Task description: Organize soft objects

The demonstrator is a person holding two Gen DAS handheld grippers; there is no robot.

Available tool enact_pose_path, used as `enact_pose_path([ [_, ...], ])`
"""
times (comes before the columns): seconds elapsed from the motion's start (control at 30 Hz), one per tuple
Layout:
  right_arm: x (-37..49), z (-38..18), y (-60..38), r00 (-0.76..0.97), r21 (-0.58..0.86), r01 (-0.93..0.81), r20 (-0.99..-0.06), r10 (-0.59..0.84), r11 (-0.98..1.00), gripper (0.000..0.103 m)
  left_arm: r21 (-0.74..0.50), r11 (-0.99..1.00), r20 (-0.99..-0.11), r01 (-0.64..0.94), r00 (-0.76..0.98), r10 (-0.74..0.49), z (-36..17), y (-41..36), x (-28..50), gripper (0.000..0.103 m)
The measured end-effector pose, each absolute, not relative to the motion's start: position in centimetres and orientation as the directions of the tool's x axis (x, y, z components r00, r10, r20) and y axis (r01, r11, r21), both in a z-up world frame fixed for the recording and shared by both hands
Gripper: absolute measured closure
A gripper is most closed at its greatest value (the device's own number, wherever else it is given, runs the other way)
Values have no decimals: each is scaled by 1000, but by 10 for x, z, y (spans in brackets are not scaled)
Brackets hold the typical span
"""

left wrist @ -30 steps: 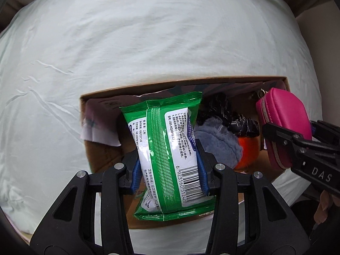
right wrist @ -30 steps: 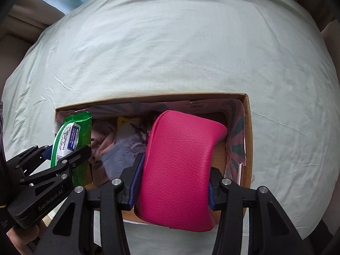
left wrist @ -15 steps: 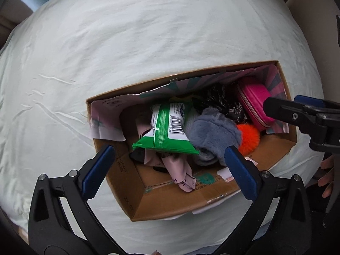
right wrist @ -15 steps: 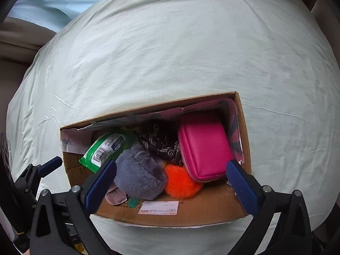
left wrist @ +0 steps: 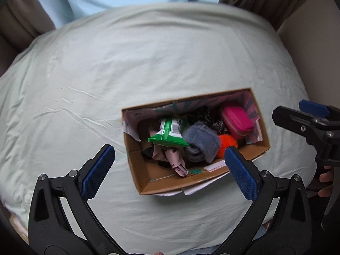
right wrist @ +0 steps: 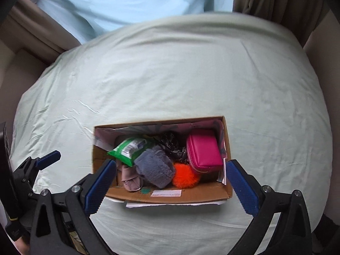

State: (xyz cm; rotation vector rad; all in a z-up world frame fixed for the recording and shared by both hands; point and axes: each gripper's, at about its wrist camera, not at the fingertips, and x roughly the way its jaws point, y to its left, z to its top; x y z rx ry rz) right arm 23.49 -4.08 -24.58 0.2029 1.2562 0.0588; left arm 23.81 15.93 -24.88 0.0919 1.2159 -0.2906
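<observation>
Soft objects gathered in the cardboard box, both grippers empty above it

Soft objects are being kept together in one cardboard box (left wrist: 201, 182), which is lying on the pale green bedsheet (left wrist: 106, 74) just below the middle of the left wrist view, its long side running from about 8 o'clock to 2 o'clock. Inside it, the green wipes pack (left wrist: 170, 135) is being propped at a slant toward the 9 o'clock end, resting on a crumpled pink cloth (left wrist: 174, 159) rather than flat on the floor of the box, probably because the pile beneath is uneven. The grey plush piece (left wrist: 200, 143) is being held in the middle by its neighbours, with the orange pompom (left wrist: 227, 143) touching it at 3 o'clock. The magenta pouch (right wrist: 204, 148) is being wedged against the end wall at 2 o'clock, beside a dark patterned item (right wrist: 172, 144) whose nature cannot be told.

The left gripper (left wrist: 169, 171) is being held with its jaws spread wide and nothing between the pads; the wipes pack is lying free in the box below it. The right gripper (right wrist: 171, 186) is likewise being held wide and empty over the near rim, and the pouch is resting apart from its pads. The jaws of both have just been opening, so both items appear to have been let go on purpose over the box.

Judged from this, the placing step is being finished, and no loose soft item is being shown on the sheet. At 12 o'clock only a light blue fabric (right wrist: 127, 0) and brown curtains (left wrist: 265, 0) are being seen.
</observation>
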Motion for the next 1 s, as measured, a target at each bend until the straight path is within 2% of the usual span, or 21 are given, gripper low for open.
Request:
enact_pose_path([
  [0.27, 177, -148, -51, 507, 164, 32, -853, 125, 986, 1, -92, 977, -833, 195, 522, -183, -146, 168, 182, 0],
  [0.57, 88, -48, -76, 730, 81, 20, -682, 40, 997, 1, -71, 989, -635, 128, 759, -144, -40, 155, 83, 0],
  [0.77, 40, -20, -97, 804, 55, 46, -595, -4, 997, 1, -78, 989, -526, 125, 837, -148, -3, 138, 32, 0],
  [1.0, 8, -12, -115, 842, 40, 59, -539, -29, 997, 1, -56, 989, -461, 135, 876, -146, 7, 117, 2, 0],
])
